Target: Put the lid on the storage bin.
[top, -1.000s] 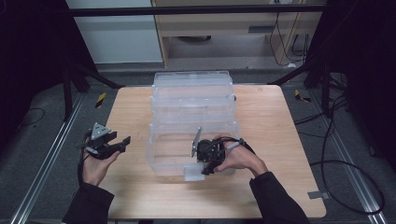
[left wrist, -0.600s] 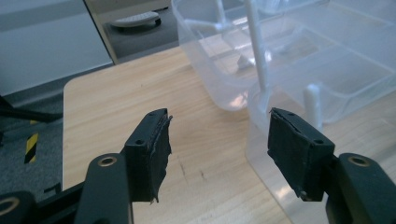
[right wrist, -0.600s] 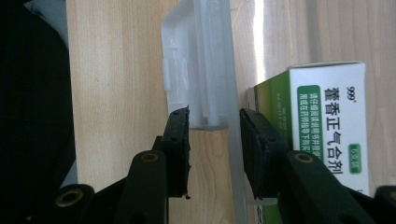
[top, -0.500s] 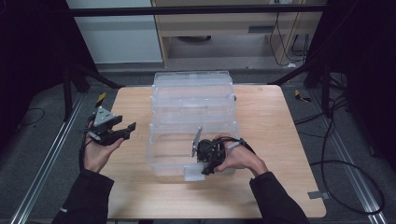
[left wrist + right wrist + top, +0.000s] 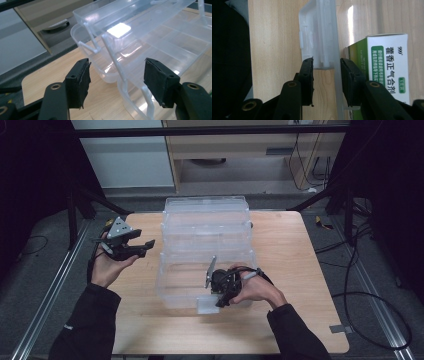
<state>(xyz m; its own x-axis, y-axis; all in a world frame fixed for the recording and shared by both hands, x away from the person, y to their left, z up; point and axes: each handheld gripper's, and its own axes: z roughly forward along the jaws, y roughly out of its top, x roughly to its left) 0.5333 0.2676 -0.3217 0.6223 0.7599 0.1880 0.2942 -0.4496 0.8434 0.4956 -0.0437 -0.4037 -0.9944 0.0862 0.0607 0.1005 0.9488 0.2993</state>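
A clear plastic tiered organiser box (image 5: pixel 205 235) stands fanned open on the wooden table (image 5: pixel 300 270). My right gripper (image 5: pixel 216 301) is at the front of its lowest tray, and in the right gripper view my right gripper (image 5: pixel 326 65) is shut on the tray's front wall and white latch (image 5: pixel 319 37). A green and white medicine box (image 5: pixel 387 62) lies inside that tray, right of the jaws. My left gripper (image 5: pixel 146 248) hangs in the air left of the box, open and holding nothing. In the left gripper view the left gripper (image 5: pixel 117 75) looks at the stacked trays (image 5: pixel 155 37).
The table's left edge (image 5: pixel 125 270) lies under my left hand. Black frame rails (image 5: pixel 50 290) run along the floor on both sides, with cables (image 5: pixel 360 300) on the right. A cabinet (image 5: pixel 225 150) stands behind the table.
My left hand has risen from near the table's left edge and drifted toward the back, gripper still open. The right hand and the box have stayed put.
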